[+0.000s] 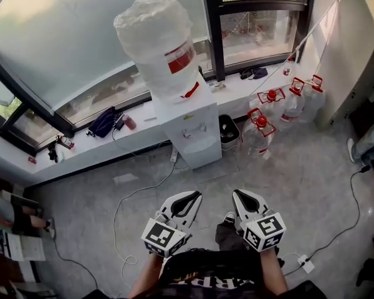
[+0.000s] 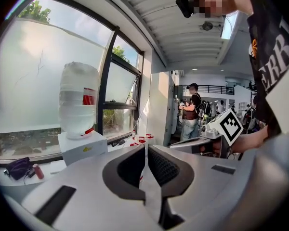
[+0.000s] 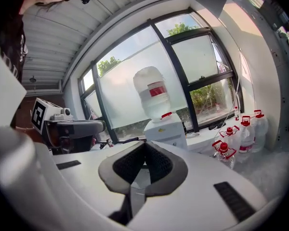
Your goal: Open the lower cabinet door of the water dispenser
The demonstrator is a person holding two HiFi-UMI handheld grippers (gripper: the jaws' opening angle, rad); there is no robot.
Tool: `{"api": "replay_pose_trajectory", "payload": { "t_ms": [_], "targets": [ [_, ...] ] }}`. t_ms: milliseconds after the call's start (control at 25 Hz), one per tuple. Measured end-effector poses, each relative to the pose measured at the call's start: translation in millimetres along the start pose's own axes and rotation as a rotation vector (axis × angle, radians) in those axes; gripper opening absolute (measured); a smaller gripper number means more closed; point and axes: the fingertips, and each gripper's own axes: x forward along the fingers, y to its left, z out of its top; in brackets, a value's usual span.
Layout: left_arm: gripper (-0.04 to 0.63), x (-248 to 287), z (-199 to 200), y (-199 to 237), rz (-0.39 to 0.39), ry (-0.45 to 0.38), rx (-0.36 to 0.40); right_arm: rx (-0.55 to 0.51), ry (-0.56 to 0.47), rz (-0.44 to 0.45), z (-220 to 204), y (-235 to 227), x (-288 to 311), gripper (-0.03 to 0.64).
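Observation:
The white water dispenser (image 1: 196, 132) stands against the window sill with a wrapped bottle (image 1: 157, 39) on top. Only its foreshortened front (image 1: 201, 153) shows, and I cannot make out the lower door's edges. My left gripper (image 1: 191, 195) and right gripper (image 1: 239, 195) hang side by side over the floor, well short of the dispenser and pointing toward it. Both are shut with nothing between the jaws. In the left gripper view the left gripper (image 2: 145, 148) faces the dispenser (image 2: 82, 147) at left. In the right gripper view the right gripper (image 3: 144, 146) points at the dispenser (image 3: 166, 131).
Several red-capped water jugs (image 1: 262, 131) stand on the floor right of the dispenser, with a dark bin (image 1: 229, 131) between. A white cable (image 1: 121, 210) loops over the floor at left, and a power strip (image 1: 305, 265) lies at right. A dark bag (image 1: 104, 122) rests on the sill (image 1: 93, 151).

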Motion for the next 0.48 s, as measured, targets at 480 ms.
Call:
{"api": "replay_pose_trajectory", "payload": {
  "t_ms": [480],
  "targets": [
    [0.028, 103.1, -6.1, 20.3, -0.038, 0.074, -0.04, 0.043, 0.025, -0.03, 3.1, -102.1, 43.3, 0.011]
  ]
}}
